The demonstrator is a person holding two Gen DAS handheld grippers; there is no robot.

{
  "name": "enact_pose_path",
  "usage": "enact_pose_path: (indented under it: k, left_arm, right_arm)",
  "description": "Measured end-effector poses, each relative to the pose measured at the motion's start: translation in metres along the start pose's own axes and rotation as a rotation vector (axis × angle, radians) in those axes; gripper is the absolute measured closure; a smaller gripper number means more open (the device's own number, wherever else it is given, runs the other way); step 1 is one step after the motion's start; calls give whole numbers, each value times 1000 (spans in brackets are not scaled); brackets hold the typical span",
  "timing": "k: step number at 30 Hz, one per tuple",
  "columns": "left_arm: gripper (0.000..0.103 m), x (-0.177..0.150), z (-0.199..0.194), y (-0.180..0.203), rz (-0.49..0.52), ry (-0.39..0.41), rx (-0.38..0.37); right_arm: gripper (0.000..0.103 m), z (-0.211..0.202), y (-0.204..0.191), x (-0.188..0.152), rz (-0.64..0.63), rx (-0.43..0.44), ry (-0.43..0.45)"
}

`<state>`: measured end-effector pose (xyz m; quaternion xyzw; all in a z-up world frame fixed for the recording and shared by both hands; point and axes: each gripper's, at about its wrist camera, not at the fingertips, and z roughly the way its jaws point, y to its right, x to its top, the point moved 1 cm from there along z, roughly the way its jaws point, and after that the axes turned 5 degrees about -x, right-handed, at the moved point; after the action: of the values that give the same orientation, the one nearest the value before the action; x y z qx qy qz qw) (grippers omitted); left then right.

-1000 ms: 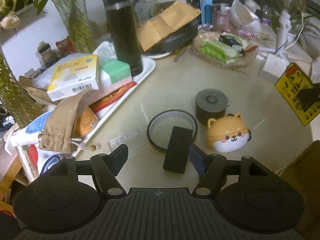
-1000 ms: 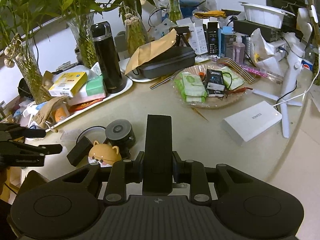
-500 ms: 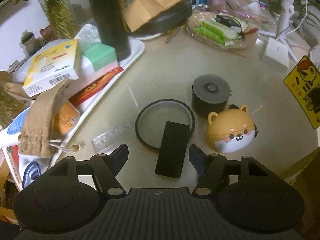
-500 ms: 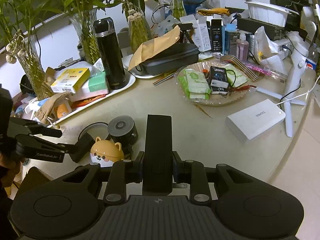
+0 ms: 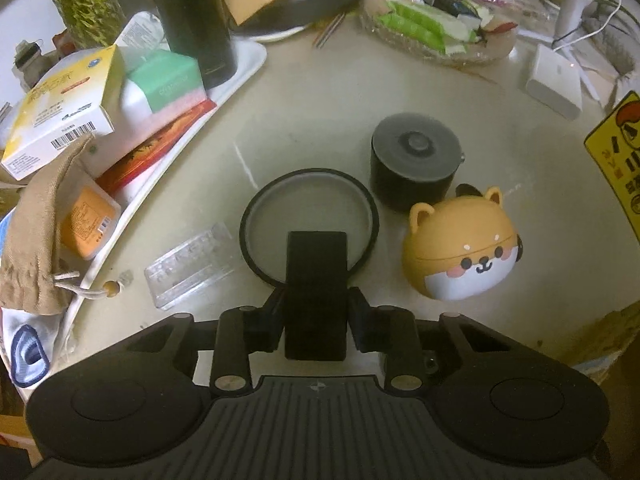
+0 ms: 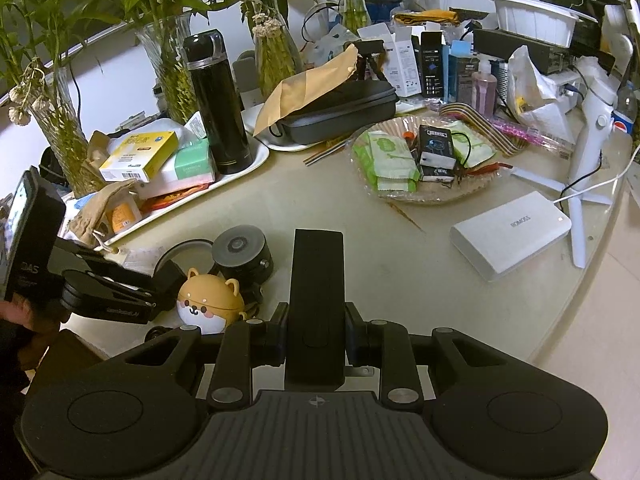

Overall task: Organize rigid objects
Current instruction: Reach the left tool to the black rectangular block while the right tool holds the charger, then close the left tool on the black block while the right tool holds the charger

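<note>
Left wrist view: a black rectangular block (image 5: 316, 292) lies on the bench (image 5: 304, 120), long axis running away along the fingers, far end overlapping a round black-rimmed lid (image 5: 309, 222). The left gripper (image 5: 316, 312) has just been closing and now clamps it. The right gripper (image 6: 316, 332), well apart, clenches a second black block (image 6: 318, 300).

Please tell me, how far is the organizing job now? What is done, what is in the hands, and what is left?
Done: nothing clearly put away yet.

In hand: the right gripper is shut on a black bar. The left gripper has just been closing on a black block lying across the round lid; its fingers now press it.

Left: the dog-shaped case, grey canister and clear plastic piece lie loose on the table.
</note>
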<state>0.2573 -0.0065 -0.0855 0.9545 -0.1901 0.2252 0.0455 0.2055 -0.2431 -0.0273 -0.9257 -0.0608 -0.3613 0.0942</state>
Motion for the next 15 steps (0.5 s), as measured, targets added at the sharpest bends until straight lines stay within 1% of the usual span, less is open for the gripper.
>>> enact_pose_path:
  k: [3,10,15]
  left_arm:
    - [71,-1,-4,-1,-2,10,2]
    - [71,2,-28,-9,-44,97,35]
    - [71,2,-48,-6,-40,147,45]
  right_arm:
    - [73,1,-2,-1,-5,1,-4]
    - [73,2,-5,-2,-11,0,-3]
    - [73,-1,-9,-1,-19,-2,-2]
